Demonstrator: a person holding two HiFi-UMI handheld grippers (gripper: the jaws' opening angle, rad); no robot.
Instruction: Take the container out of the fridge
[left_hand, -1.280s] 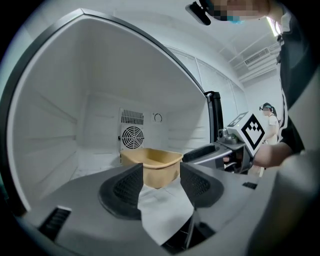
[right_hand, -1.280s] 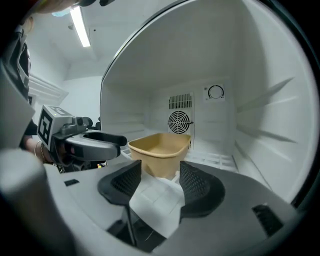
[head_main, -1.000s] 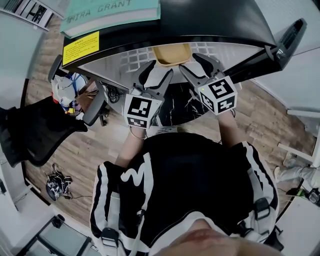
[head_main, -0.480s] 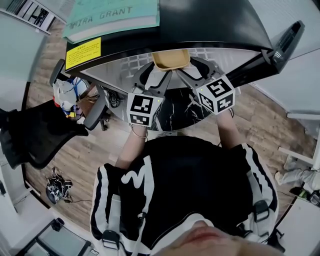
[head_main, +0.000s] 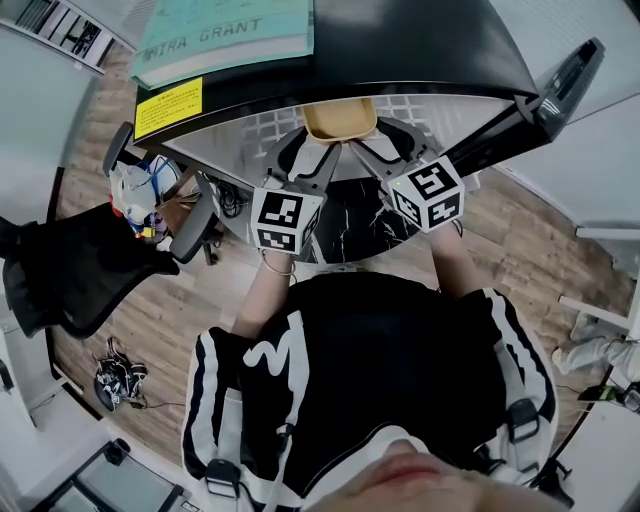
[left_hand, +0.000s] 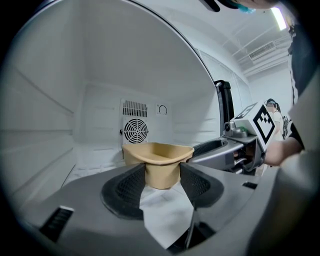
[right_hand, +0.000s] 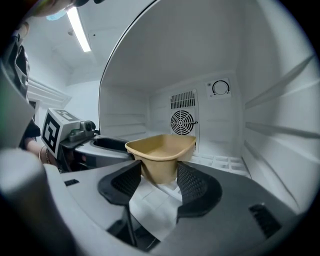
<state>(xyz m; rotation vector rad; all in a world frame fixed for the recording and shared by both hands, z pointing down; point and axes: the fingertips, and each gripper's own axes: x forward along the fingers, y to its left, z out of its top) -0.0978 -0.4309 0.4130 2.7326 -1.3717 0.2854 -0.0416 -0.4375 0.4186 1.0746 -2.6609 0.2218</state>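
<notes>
A tan container (head_main: 340, 118) sits at the mouth of the open fridge (head_main: 420, 45), on its white shelf. My left gripper (head_main: 322, 150) holds its left end and my right gripper (head_main: 362, 148) its right end. In the left gripper view the container (left_hand: 159, 159) sits between the ribbed pads (left_hand: 131, 186), which touch its sides, with my left gripper (left_hand: 161, 175) shut on it. The right gripper view shows the same: the container (right_hand: 161, 150) is pinched by my right gripper (right_hand: 159, 176), and the left gripper's marker cube (right_hand: 56, 131) shows beside it.
The fridge's back wall has a round fan grille (left_hand: 135, 131) and a dial (right_hand: 220, 88). The fridge door (head_main: 535, 95) stands open at the right. A teal book (head_main: 230, 35) lies on the fridge top. A black chair (head_main: 80, 265) stands at the left on the wood floor.
Both grippers have drawn in on the container's two ends; the right marker cube shifted slightly left. The container has hardly moved.
</notes>
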